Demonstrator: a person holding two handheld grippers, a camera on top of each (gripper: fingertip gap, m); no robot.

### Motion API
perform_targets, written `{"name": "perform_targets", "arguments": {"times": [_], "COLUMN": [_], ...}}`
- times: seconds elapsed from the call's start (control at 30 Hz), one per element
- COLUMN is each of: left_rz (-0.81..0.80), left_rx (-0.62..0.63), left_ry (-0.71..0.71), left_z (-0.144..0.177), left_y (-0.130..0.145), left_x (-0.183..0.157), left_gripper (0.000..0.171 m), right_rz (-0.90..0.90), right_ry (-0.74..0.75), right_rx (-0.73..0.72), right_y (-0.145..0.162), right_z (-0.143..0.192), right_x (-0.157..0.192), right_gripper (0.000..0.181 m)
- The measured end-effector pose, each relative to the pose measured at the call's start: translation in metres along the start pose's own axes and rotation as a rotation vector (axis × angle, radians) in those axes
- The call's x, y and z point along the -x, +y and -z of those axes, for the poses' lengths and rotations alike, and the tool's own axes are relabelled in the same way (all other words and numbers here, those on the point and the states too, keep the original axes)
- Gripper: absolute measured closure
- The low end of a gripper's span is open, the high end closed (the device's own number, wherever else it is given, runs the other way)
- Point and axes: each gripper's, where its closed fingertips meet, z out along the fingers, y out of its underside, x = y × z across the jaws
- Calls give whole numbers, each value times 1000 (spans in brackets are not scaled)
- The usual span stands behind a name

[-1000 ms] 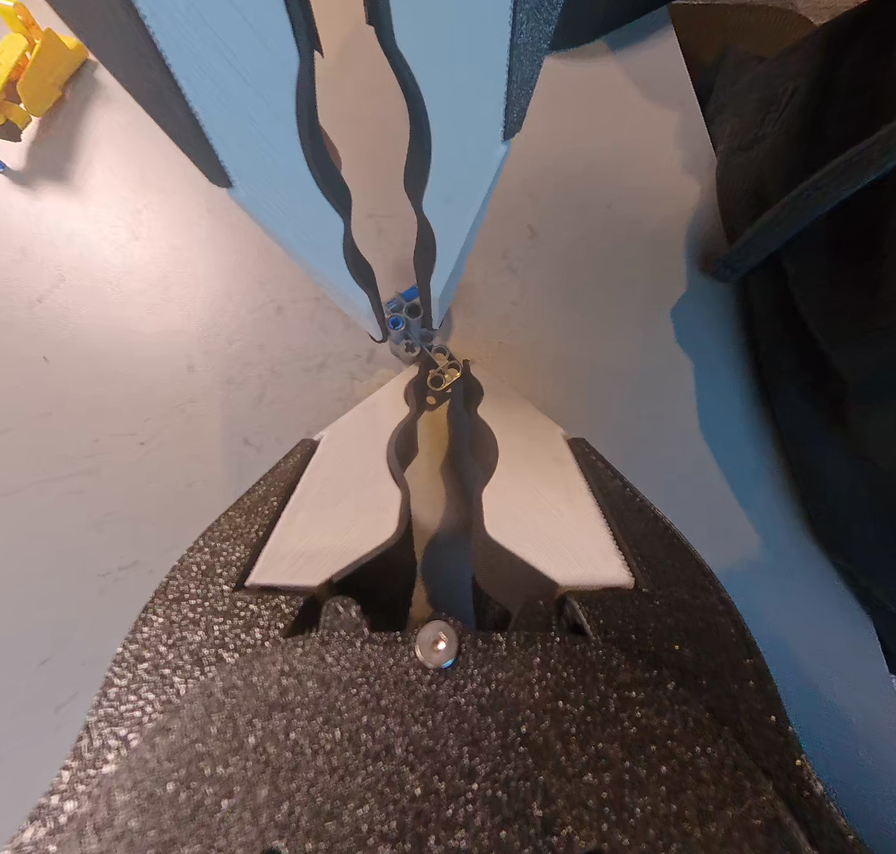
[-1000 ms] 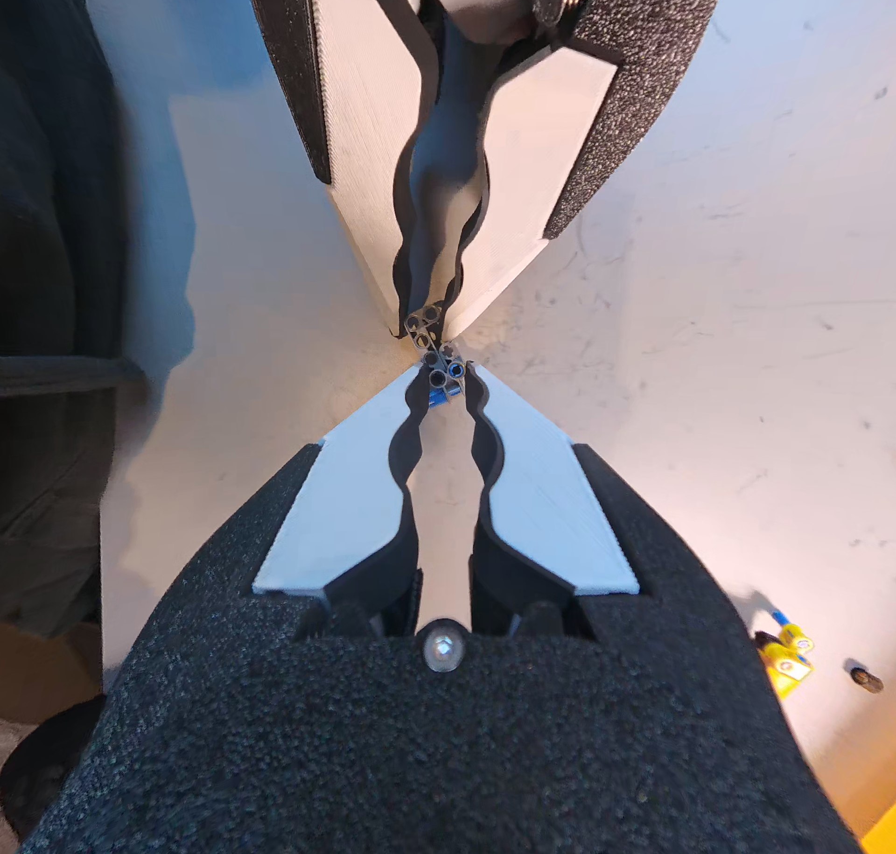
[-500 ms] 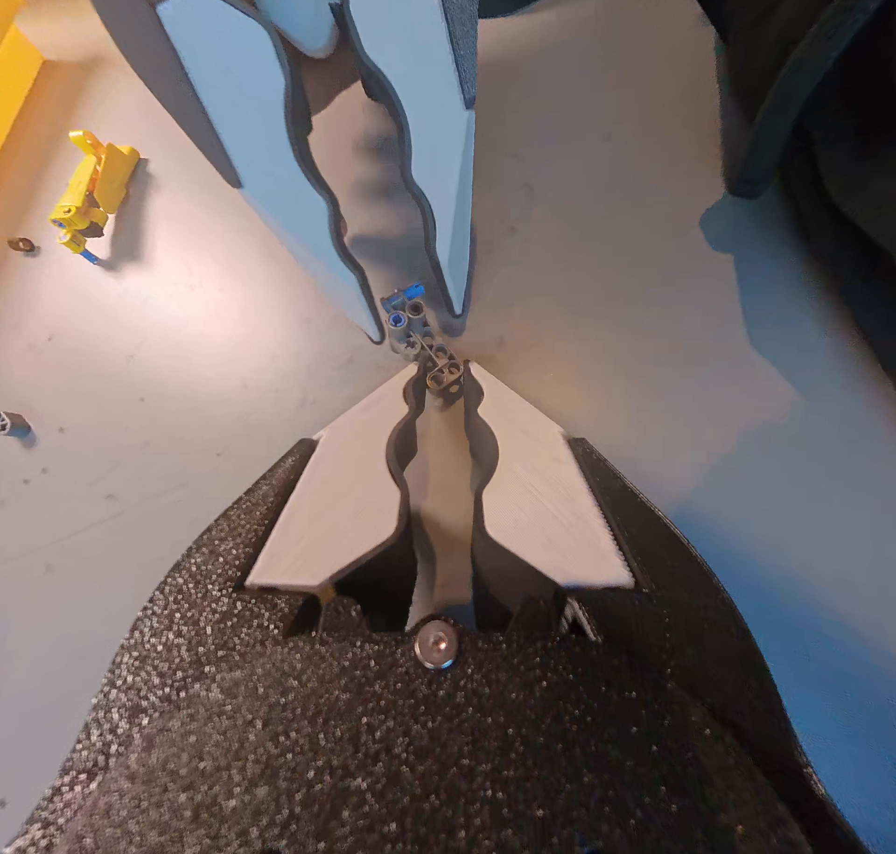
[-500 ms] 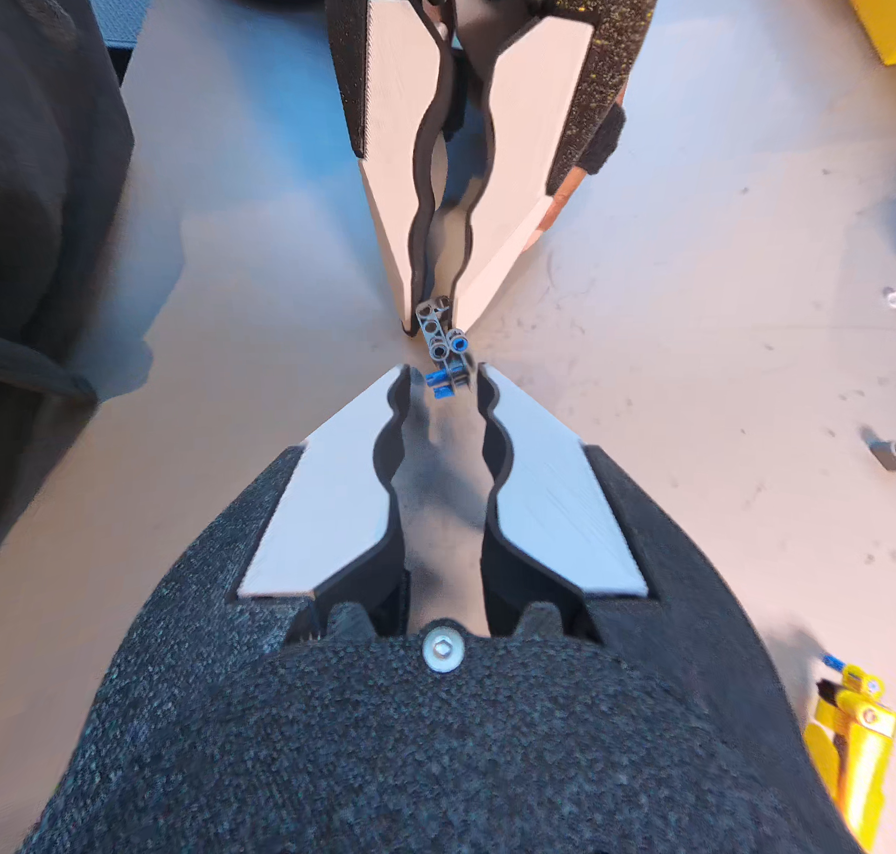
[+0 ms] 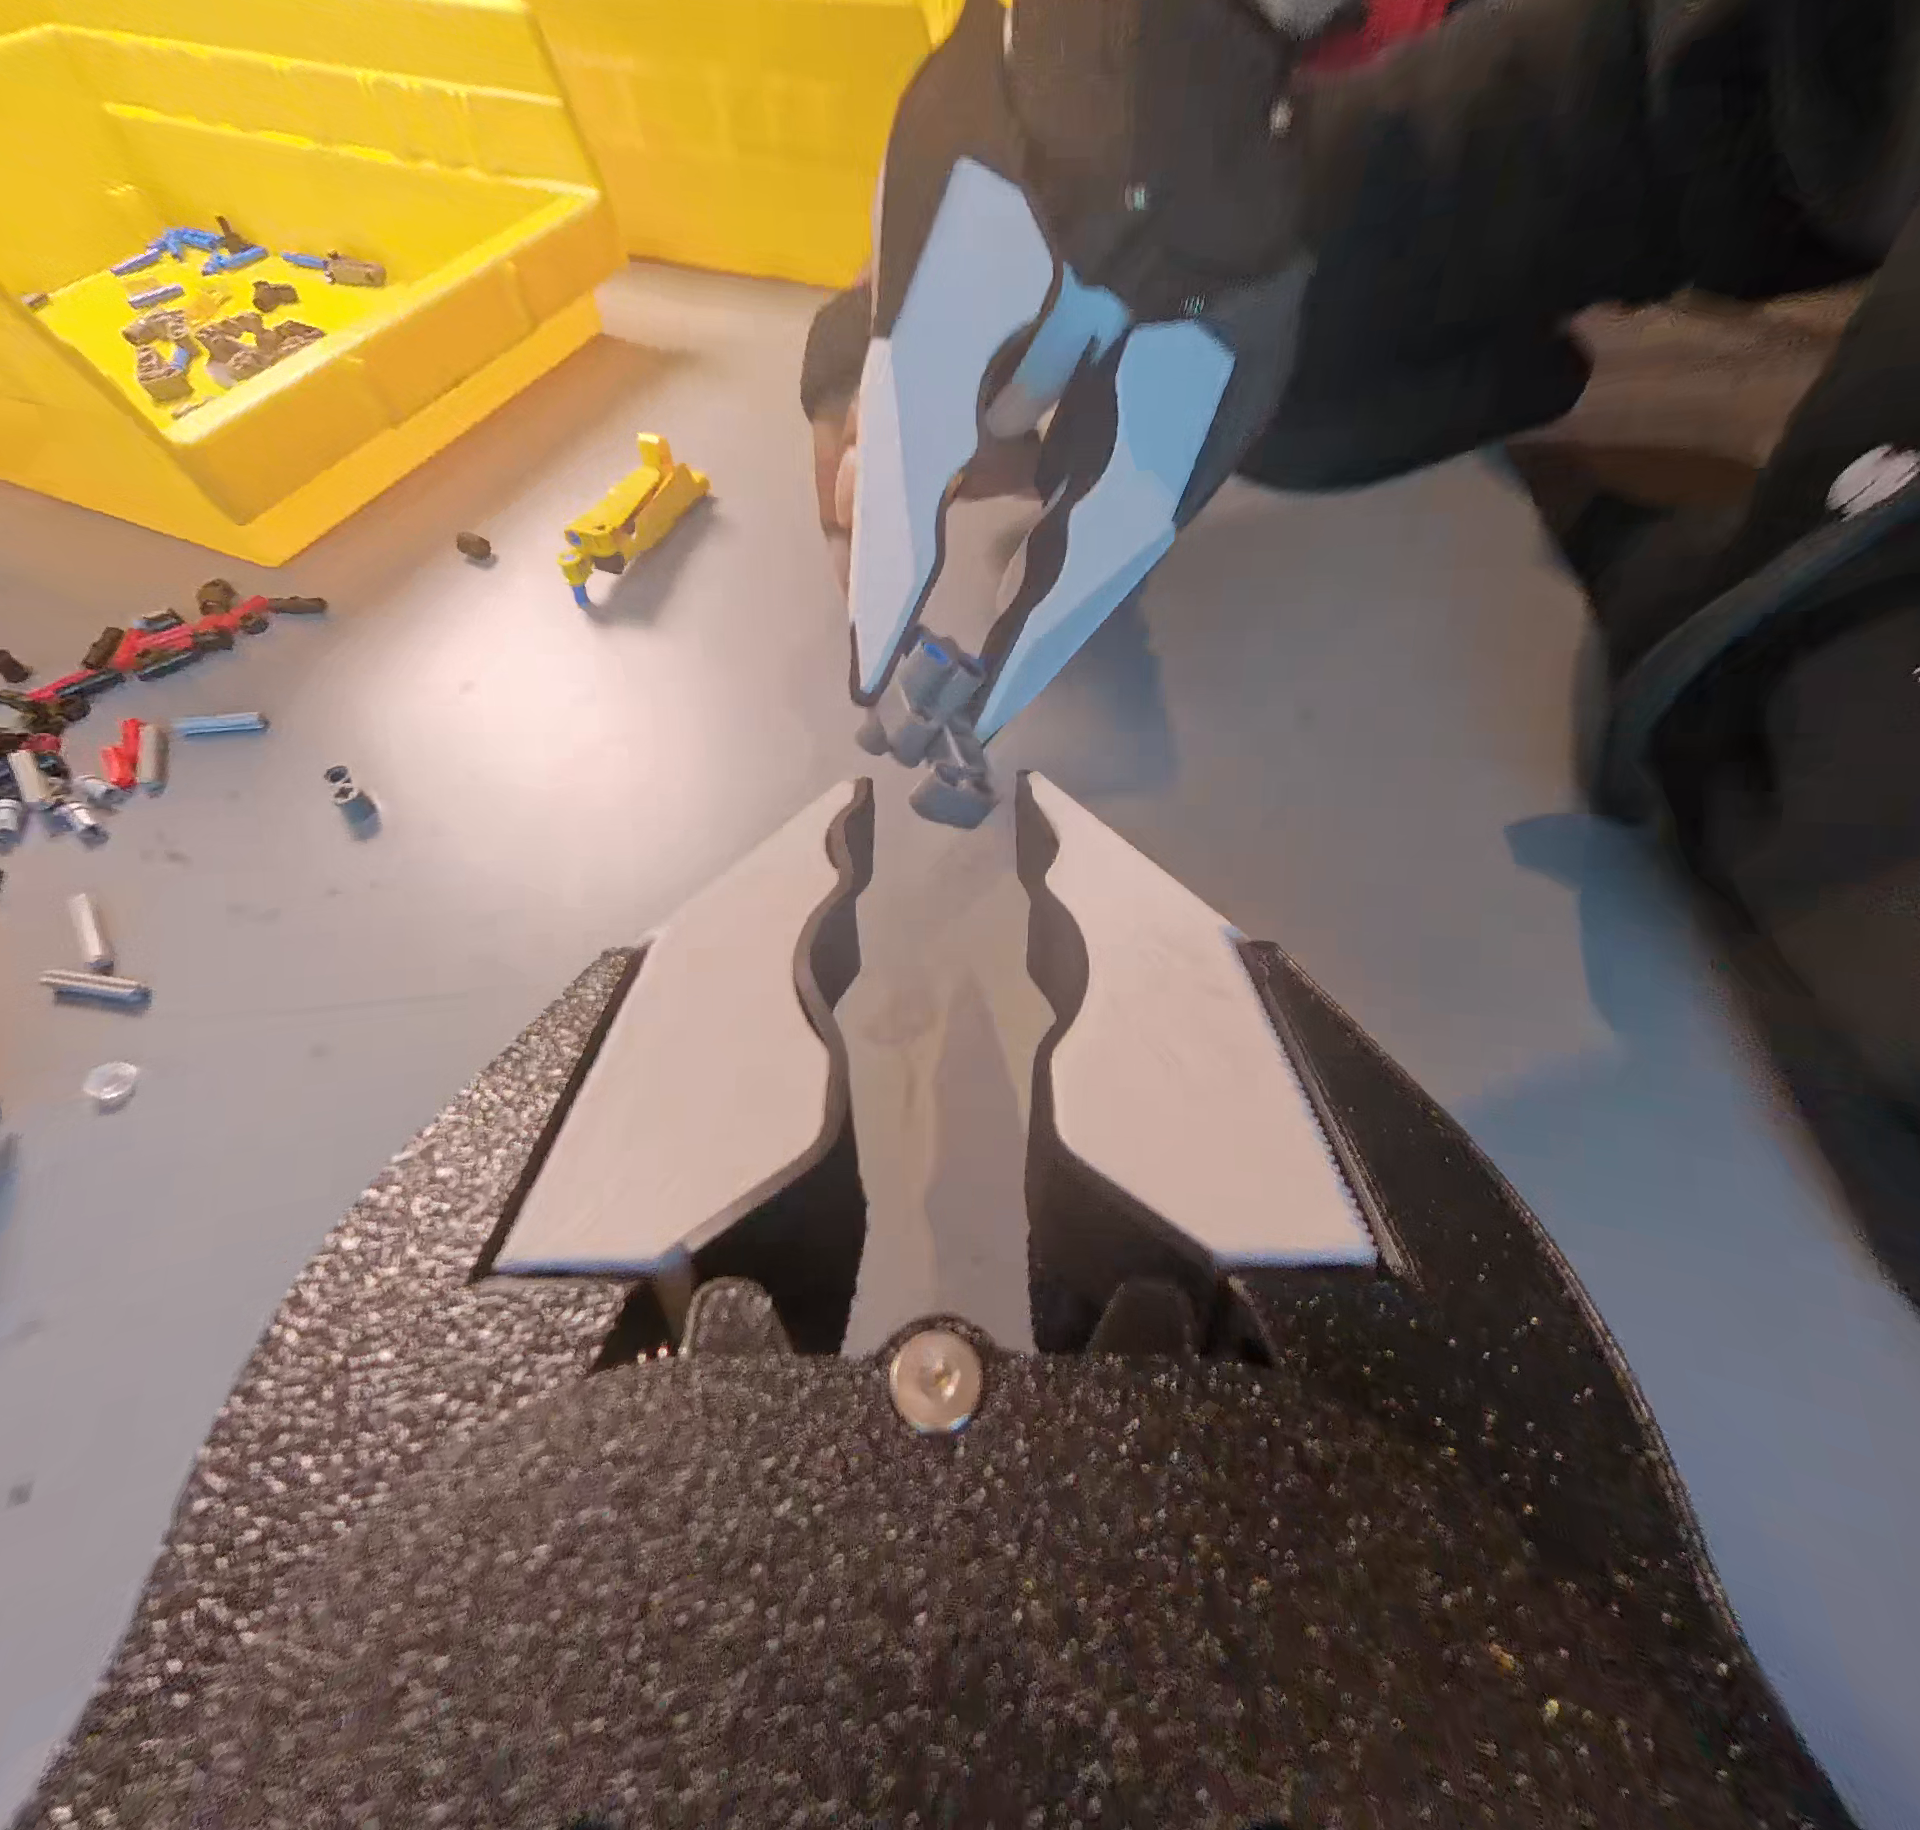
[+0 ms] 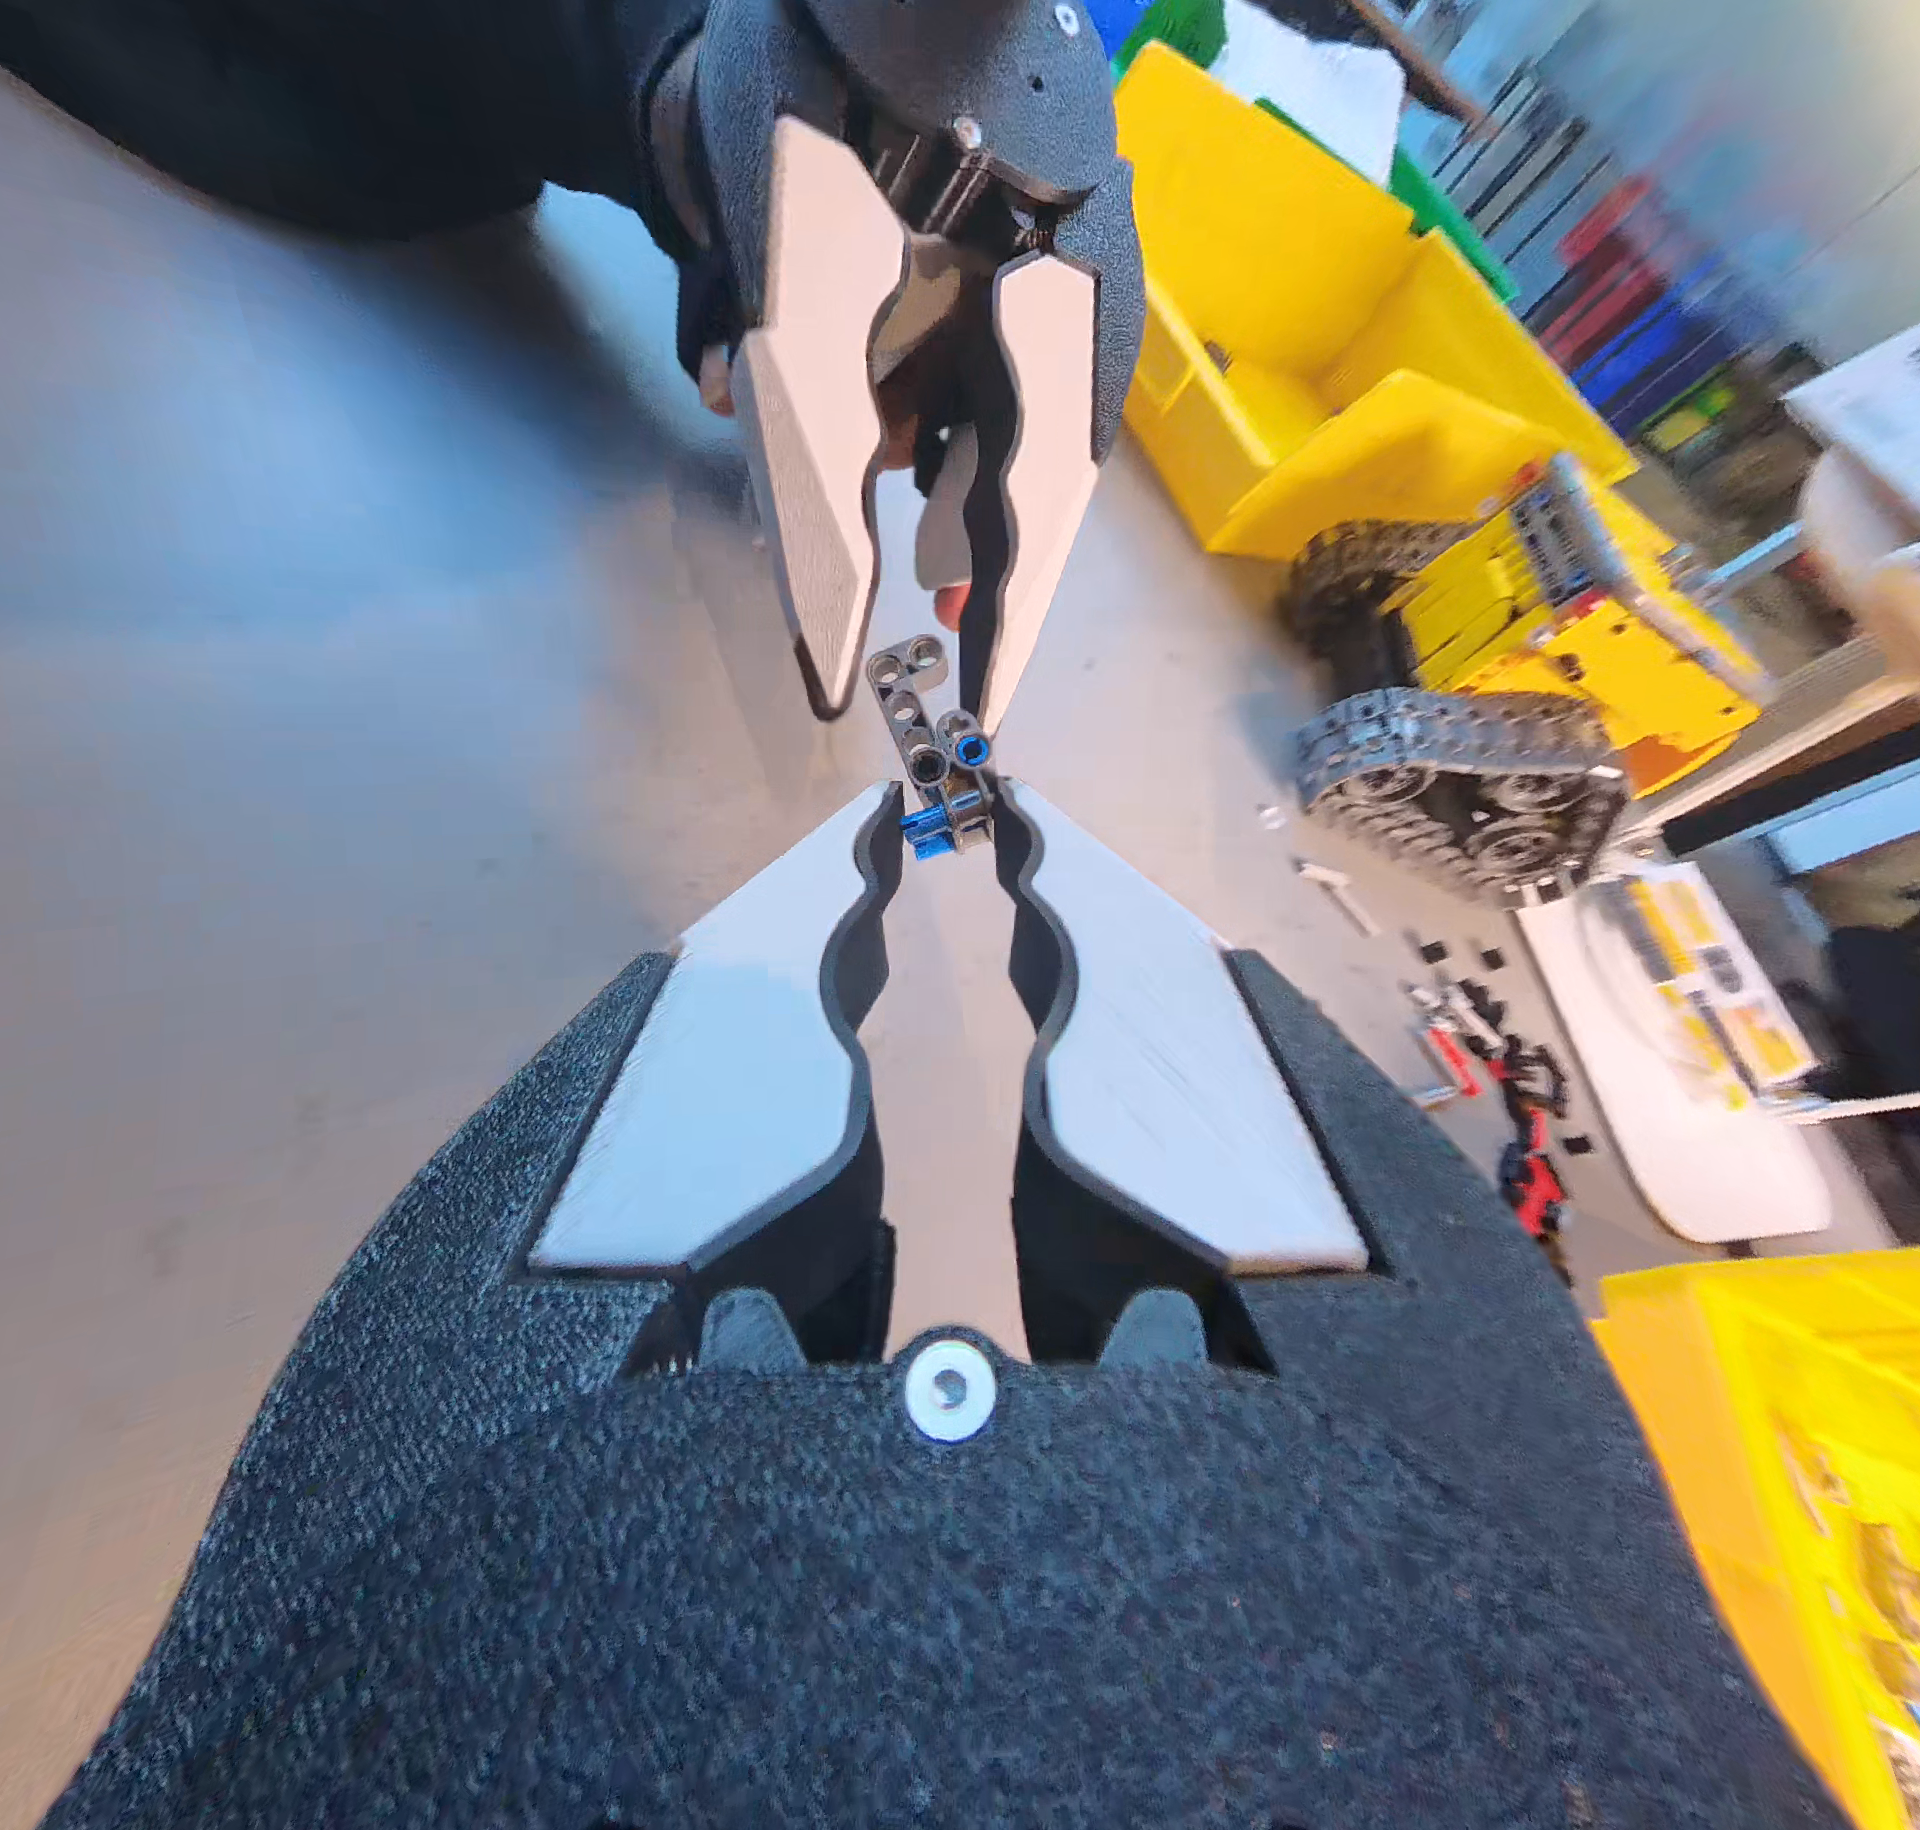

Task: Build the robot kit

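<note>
Right wrist view alone shows the tracked yellow model [image 6: 1496, 679].

Each camera sits on the back of its own claw and looks forward along the two fingers, slightly down toward the grey counter [image 5: 520, 845], very near to the fingertips. The left wrist view faces the right claw [image 5: 928, 700] with yellow bins [image 5: 312, 253] behind on its left, and the right wrist view faces the left claw [image 6: 904, 684] with a yellow tracked model [image 6: 1507, 700] on its right. Both views share the small grey and blue assembly [image 6: 935, 752] between the two claws, seen from opposite sides.
</note>
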Motion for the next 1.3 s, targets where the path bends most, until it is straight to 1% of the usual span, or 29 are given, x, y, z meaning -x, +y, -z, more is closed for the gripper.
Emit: {"name": "perform_targets", "arguments": {"times": [0.03, 0.1, 0.17, 0.23, 0.33, 0.47, 0.53, 0.6, 0.67, 0.73, 0.83, 0.87, 0.93, 1.1, 1.2, 1.3], "left_rz": [34, 82, 111, 119, 68, -61, -140, -209, -250, -289, -355, -380, -410, -398, -422, -478], "left_rx": [-28, -45, -60, -84, -93, -77, -49, -10, 14, 43, 90, 106, 141, 182, 246, 302], "left_ry": [16, 15, 16, 9, -32, -124, -181, -237, -259, -276, -295, -304, -309, -285, -297, -316], "left_z": [1, 2, 1, 2, 4, 5, 5, 5, 3, 1, -2, -2, -4, -7, -7, -10], "left_y": [-5, -8, -10, -15, -19, -20, -18, -15, -13, -10, -4, -2, 3, 12, 18, 21], "left_x": [-1, 2, 2, 3, 6, 11, 15, 19, 20, 20, 20, 20, 20, 19, 21, 19], "left_gripper": [146, 149, 156, 157, 158, 159, 160, 160, 160, 161, 161, 164, 164, 165, 165, 165], "right_rz": [26, 68, 112, 168, 244, 288, 275, 202, 114, 71, 69, 68, 61, 19, -10, 67], "right_ry": [25, 68, 112, 155, 219, 256, 241, 203, 171, 153, 101, 91, 68, 3, -29, -57], "right_rx": [-4, -28, -29, -39, -49, -70, -75, -96, -92, -97, -64, -40, 2, 30, 27, 100], "right_y": [-1, -6, -8, -11, -15, -19, -19, -19, -15, -13, -10, -6, 3, 11, 2, -4], "right_z": [0, 2, 3, 5, 7, 10, 10, 11, 11, 12, 8, 6, 3, 2, 5, 1], "right_x": [-2, -6, -10, -14, -18, -20, -19, -18, -20, -21, -14, -12, -9, -2, -5, -1], "right_gripper": [164, 164, 164, 164, 164, 163, 162, 161, 156, 155, 156, 161, 162, 164, 163, 164]}}
